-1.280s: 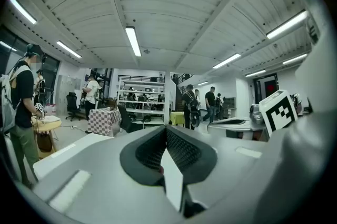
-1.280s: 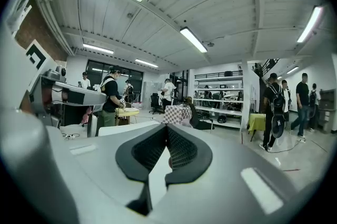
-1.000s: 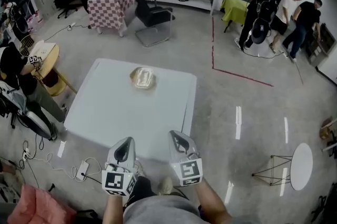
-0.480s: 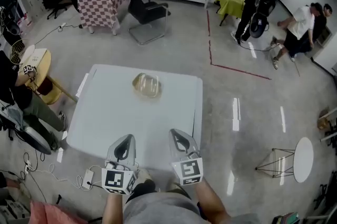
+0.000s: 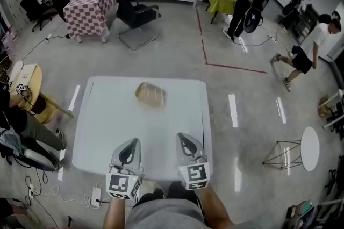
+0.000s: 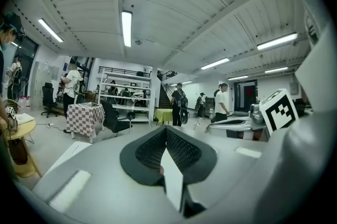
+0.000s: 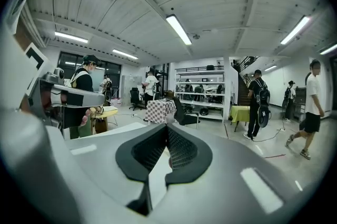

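— How are the jaws found?

— The jaws of the left gripper (image 5: 130, 144) are seen pressed together at their tips, and nothing is caught between them. The same is seen of the right gripper (image 5: 183, 139). Both are held side by side above the near edge of the white table (image 5: 107, 131) and are aimed away from the person.

— And where is the nearest thing placed?

— A clear container (image 5: 151, 94) is set on the table's far half, near the middle, well apart from both grippers. It is blurred. Its long axis appears to be laid across the table, left to right, with the right end turned slightly toward the person. No front end can be told.
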Motion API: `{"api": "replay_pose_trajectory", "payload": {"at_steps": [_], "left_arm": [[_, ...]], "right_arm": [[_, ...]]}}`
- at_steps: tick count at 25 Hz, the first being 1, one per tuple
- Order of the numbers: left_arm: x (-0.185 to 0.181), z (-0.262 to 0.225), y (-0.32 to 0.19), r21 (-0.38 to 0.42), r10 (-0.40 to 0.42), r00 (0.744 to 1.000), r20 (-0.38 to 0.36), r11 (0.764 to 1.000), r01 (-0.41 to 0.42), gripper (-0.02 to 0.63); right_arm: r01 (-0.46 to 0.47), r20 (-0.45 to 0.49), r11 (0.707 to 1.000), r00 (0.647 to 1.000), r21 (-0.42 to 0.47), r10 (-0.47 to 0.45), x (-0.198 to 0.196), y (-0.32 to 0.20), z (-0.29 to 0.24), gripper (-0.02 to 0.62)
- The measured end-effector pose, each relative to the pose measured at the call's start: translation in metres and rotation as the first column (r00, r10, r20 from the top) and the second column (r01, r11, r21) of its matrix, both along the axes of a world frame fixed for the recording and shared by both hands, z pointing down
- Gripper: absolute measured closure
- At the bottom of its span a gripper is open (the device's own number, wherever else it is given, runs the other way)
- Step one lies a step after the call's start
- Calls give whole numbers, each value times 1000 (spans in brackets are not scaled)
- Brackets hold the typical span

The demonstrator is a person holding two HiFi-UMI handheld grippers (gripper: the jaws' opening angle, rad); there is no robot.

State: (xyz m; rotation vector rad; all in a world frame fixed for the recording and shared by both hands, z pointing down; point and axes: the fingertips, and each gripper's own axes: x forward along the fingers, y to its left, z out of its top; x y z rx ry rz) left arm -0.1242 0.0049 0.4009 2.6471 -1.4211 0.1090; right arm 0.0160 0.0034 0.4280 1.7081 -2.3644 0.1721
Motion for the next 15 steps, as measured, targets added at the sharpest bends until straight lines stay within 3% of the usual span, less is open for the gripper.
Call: {"api": "replay_pose_trajectory", "payload": {"at_steps": [8,15], "left_arm": [[1,12,-24,-17,25,1000,-14,1000,-25,594],[-1,21,-56,-35,-3,1000,-19,999,2,594]], "right_arm": [[-27,-23,999,999,-32,26,3,-14,12,592],[-1,-10,999,1000,-50,1,2,-50,19,592]]}}
